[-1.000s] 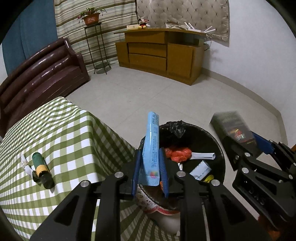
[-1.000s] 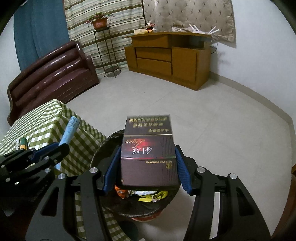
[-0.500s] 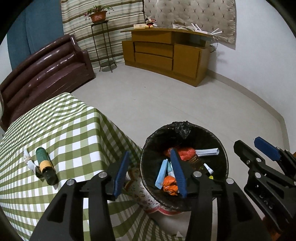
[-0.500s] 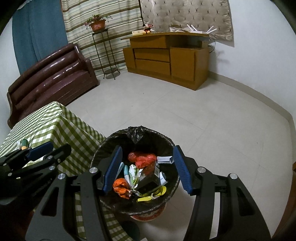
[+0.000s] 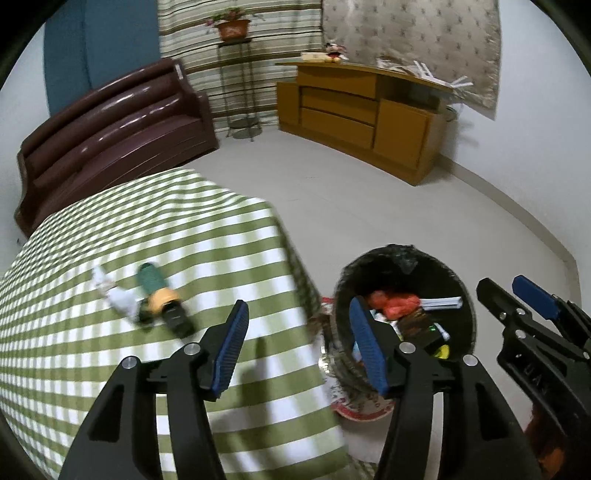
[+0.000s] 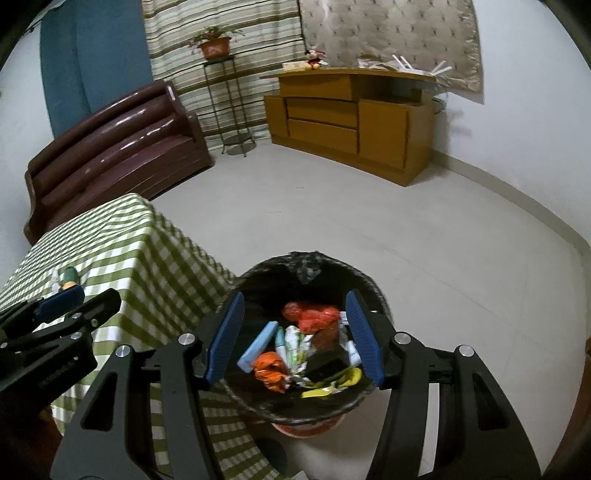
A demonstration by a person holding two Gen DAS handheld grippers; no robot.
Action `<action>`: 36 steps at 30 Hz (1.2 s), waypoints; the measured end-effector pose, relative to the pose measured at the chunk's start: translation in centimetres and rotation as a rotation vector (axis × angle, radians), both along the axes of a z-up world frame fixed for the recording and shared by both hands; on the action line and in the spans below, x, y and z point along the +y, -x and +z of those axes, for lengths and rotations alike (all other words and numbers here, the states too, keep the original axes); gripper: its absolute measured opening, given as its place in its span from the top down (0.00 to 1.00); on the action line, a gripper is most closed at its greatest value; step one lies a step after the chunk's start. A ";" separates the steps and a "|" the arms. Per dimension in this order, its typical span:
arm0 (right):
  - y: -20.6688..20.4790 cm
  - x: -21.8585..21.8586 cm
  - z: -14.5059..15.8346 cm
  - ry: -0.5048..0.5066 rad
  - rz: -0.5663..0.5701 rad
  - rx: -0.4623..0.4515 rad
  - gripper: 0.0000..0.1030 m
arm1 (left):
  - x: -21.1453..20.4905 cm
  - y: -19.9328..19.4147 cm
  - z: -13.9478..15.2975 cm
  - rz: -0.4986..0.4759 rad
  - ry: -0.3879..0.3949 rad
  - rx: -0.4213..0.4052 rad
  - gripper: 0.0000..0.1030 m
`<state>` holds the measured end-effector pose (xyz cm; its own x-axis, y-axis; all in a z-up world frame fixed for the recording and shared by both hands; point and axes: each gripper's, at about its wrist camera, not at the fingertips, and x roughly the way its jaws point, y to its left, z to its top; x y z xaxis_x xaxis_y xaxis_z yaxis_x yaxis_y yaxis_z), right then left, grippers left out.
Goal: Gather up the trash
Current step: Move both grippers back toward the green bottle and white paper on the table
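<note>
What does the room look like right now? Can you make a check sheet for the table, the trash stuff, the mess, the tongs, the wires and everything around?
Surface: table with green checked cloth, beside the bin.
Job's things: black-lined trash bin on the floor, holding an orange bag, a light blue pack and a dark box; green bottle and white scrap lie on the cloth.
Clutter: nothing seen beyond those.
Tongs: left tongs open, empty, just been opening; right tongs open, empty, over the bin.
Cables: nothing seen clearly.
Surroundings: brown sofa, wooden cabinet, potted plant.
</note>
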<state>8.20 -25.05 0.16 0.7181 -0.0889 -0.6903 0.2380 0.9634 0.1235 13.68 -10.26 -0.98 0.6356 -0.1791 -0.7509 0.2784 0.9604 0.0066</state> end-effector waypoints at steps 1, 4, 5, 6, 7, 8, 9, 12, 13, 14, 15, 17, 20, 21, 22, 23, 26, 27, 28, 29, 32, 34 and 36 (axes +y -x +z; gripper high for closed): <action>-0.2 0.5 0.1 0.000 0.011 -0.002 0.46 | 0.6 0.0 0.0 0.014 0.001 0.000 0.45; -0.5 1.9 0.4 0.002 0.042 -0.005 0.46 | 2.9 0.0 0.2 0.059 0.001 0.002 0.44; -0.7 2.6 0.5 0.002 0.056 -0.006 0.46 | 3.5 0.0 0.2 0.069 0.001 0.002 0.43; -1.0 3.2 0.6 0.002 0.070 -0.006 0.46 | 4.2 0.0 0.2 0.081 0.000 0.003 0.42; -1.2 3.8 0.7 0.002 0.080 -0.006 0.46 | 5.0 -0.1 0.2 0.094 -0.002 0.003 0.41; -1.4 4.5 0.8 0.002 0.095 -0.007 0.46 | 5.6 -0.2 0.2 0.107 -0.002 0.003 0.40; -1.5 5.1 0.9 0.003 0.106 -0.008 0.46 | 6.4 -0.3 0.2 0.125 -0.003 0.003 0.40; -2.0 6.4 1.1 0.003 0.133 -0.008 0.46 | 8.3 -0.9 -0.1 0.171 -0.004 0.008 0.40; -2.1 6.8 1.1 0.004 0.140 -0.007 0.46 | 8.7 -1.1 -0.2 0.183 -0.005 0.011 0.40; -2.2 7.2 1.1 0.005 0.146 -0.007 0.46 | 9.1 -1.4 -0.2 0.194 -0.005 0.015 0.40; -2.3 7.4 1.1 0.004 0.150 -0.006 0.46 | 9.5 -1.6 -0.3 0.203 -0.005 0.015 0.40; -2.6 7.7 1.1 0.002 0.156 -0.003 0.46 | 9.9 -2.0 -0.2 0.216 -0.010 0.013 0.40; -3.2 8.1 1.1 0.005 0.164 0.000 0.46 | 10.8 -2.7 -0.3 0.241 -0.008 0.017 0.40; -3.4 8.2 1.1 0.006 0.166 0.001 0.46 | 11.1 -3.1 -0.3 0.252 -0.007 0.019 0.40; -3.6 8.3 1.0 0.006 0.168 0.001 0.46 | 11.4 -3.4 -0.3 0.257 -0.008 0.020 0.40; -3.9 8.5 1.0 0.006 0.172 0.002 0.46 | 11.9 -3.7 -0.4 0.265 -0.008 0.020 0.40; -4.6 8.9 1.1 0.007 0.183 0.003 0.46 | 12.5 -4.6 -0.5 0.281 -0.006 0.027 0.40; -4.8 9.1 1.0 0.007 0.186 0.003 0.46 | 12.6 -4.9 -0.6 0.285 -0.006 0.031 0.38; -5.1 9.3 1.0 0.007 0.191 0.005 0.46 | 12.7 -5.2 -0.6 0.287 -0.005 0.033 0.38; -5.3 9.6 0.9 0.007 0.194 0.005 0.46 | 12.8 -5.5 -0.6 0.289 -0.002 0.035 0.37; -5.8 10.1 0.7 0.007 0.204 0.009 0.46 | 12.8 -6.4 -0.8 0.293 0.009 0.045 0.36; -6.0 10.3 0.5 0.007 0.207 0.011 0.46 | 12.8 -6.7 -1.1 0.285 0.009 0.054 0.35; -6.2 10.5 0.4 0.004 0.210 0.016 0.46 | 12.6 -7.0 -1.4 0.266 0.004 0.072 0.35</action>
